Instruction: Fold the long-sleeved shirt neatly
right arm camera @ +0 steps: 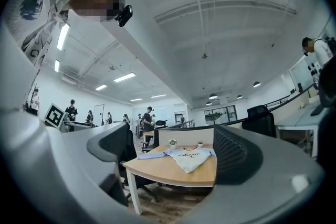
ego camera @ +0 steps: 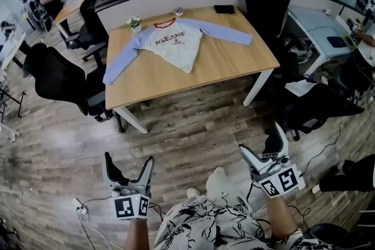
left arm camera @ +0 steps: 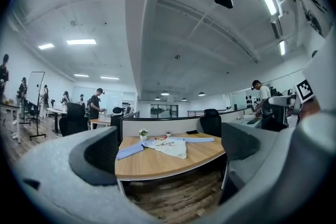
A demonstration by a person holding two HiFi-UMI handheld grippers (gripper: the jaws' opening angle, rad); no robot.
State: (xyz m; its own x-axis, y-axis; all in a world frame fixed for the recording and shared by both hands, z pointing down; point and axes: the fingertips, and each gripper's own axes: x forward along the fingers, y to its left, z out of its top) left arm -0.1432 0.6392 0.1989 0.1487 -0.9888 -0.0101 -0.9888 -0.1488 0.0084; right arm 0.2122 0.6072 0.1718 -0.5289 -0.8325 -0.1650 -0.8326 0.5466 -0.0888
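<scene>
Your long-sleeved shirt (ego camera: 176, 43) lies collar toward frame top, sleeves stretched left-right across the bench (ego camera: 222, 70); jaws of left gripper (ego camera: 129, 158) and right gripper (ego camera: 262, 139) stand apart, empty.

Bright, even light came from white ceiling strip lamps (left arm camera: 81, 41), blown out to glare. Soft shadow lay under the pale wooden desk's (ego camera: 222, 64) front edge. Gripper views showed fisheye bending and black corners; the grey left gripper (left arm camera: 170, 152) loomed blurred.

Shirt spread flat, both grippers far off
The long-sleeved shirt (ego camera: 176, 44) lies open on the wooden surface (ego camera: 225, 70), sleeves out — left gripper (ego camera: 129, 160) and right gripper (ego camera: 262, 140) hang over the floor (ego camera: 193, 132), jaws apart.
</scene>
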